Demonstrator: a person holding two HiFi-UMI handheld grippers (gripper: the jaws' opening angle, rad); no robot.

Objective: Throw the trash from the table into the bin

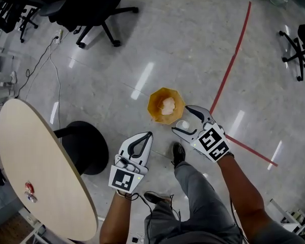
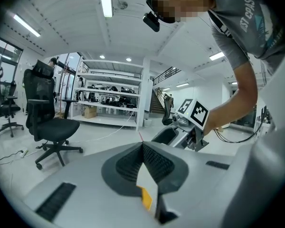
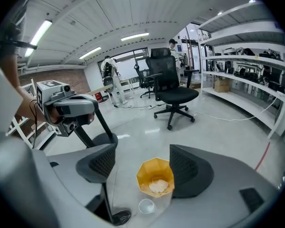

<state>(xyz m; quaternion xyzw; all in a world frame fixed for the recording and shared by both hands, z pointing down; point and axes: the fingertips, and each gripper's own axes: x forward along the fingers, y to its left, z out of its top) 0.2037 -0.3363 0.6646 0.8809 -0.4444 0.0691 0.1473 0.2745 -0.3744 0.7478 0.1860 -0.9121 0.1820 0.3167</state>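
Observation:
An orange bin [image 1: 153, 99] stands on the floor with white crumpled trash [image 1: 168, 105] inside it. My right gripper [image 1: 181, 119] hangs just beside the bin's near rim, its jaws set wide on a clear plastic cup [image 1: 183, 125]. In the right gripper view the cup [image 3: 146, 206] spans the gap between the jaws of the right gripper [image 3: 142, 148], with the bin [image 3: 147, 169] below. My left gripper [image 1: 149, 135] is shut and holds nothing, low and to the left of the bin. On the round table [image 1: 35, 151], a small red and white item [image 1: 29, 191] lies near the edge.
The table's black base [image 1: 89, 145] sits to the left of the left gripper. A black office chair [image 1: 94, 6] stands farther off. A red line [image 1: 234, 60] crosses the floor on the right. The person's shoes [image 1: 178, 154] are just behind the bin.

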